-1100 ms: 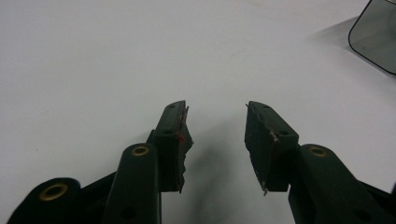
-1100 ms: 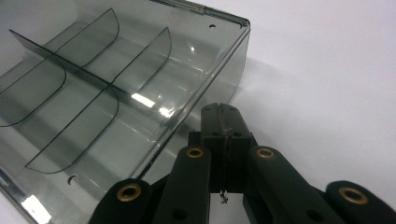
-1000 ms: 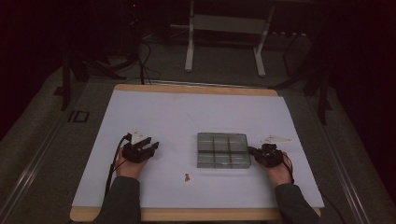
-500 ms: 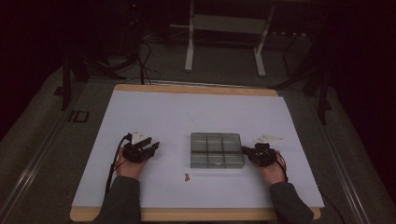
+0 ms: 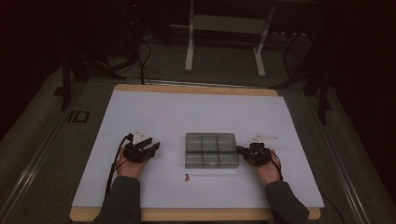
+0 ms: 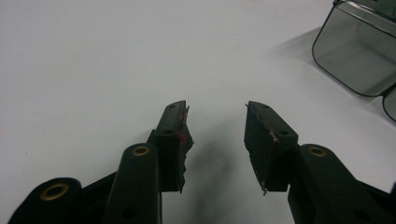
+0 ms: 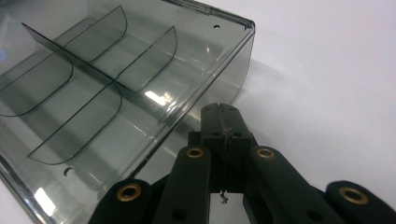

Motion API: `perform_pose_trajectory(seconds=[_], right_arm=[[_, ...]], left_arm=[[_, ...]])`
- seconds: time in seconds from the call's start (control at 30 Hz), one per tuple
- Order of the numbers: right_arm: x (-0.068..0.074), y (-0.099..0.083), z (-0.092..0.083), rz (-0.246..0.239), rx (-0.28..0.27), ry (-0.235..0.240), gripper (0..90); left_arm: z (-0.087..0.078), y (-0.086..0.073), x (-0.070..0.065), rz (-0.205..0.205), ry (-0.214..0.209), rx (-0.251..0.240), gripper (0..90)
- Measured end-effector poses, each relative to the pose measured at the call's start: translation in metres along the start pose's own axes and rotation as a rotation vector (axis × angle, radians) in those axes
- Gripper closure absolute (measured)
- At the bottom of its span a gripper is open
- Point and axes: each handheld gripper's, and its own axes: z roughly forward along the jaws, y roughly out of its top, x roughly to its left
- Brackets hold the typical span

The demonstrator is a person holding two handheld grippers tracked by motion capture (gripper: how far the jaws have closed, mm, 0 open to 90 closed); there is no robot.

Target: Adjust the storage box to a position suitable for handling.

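In the right gripper view the two black jaws of the right gripper (image 7: 219,112) are pressed flat together with nothing between them, their joined tip touching or just beside the short end wall of a smoke-grey, see-through plastic organiser box (image 7: 116,93); whether it truly touches cannot be told. In the left gripper view the left gripper (image 6: 215,123) has its jaws spread wide over bare white surface, holding nothing; the worn pads (image 6: 180,140) show frayed edges and a small red speck.

The box is a shallow rectangular tray with rounded corners and an open top. One long divider runs down its length, and curved cross walls split each side, which gives six compartments as seen from the high view. Every compartment in sight looks empty. Small holes sit near the corners of its rim. A corner of the same box shows at the upper right of the left gripper view, well apart from those jaws.

From the high view the box (image 5: 210,150) lies near the middle of the white-topped table (image 5: 196,112), slightly toward the person's side. The right gripper (image 5: 243,151) sits at its right end, the left gripper (image 5: 152,148) well off to its left. A tiny reddish-brown object (image 5: 187,177), too small to identify, lies on the table just in front of the box.
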Motion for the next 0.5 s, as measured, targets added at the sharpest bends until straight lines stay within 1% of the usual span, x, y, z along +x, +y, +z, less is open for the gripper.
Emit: perform_pose_trajectory(seconds=[0.17, 0.33, 0.43, 0.5], right_arm=[[0.0046, 0.0022, 0.0039, -0.008, -0.001, 0.011, 90.0], [0.004, 0.0028, 0.0025, -0.009, -0.006, 0.013, 88.4], [0.0039, 0.0038, 0.0007, -0.022, -0.008, 0.002, 87.4], [0.0038, 0.0044, -0.0011, -0.037, -0.007, -0.021, 86.8]], left_arm=[[0.0, 0.0, 0.0, 0.0, -0.001, 0.001, 59.6], [-0.0006, 0.0001, 0.0, -0.005, -0.001, -0.005, 59.6], [-0.0011, 0.0003, 0.0004, -0.003, -0.002, -0.006, 59.6], [-0.001, 0.0002, 0.0004, -0.003, -0.001, -0.006, 59.6]])
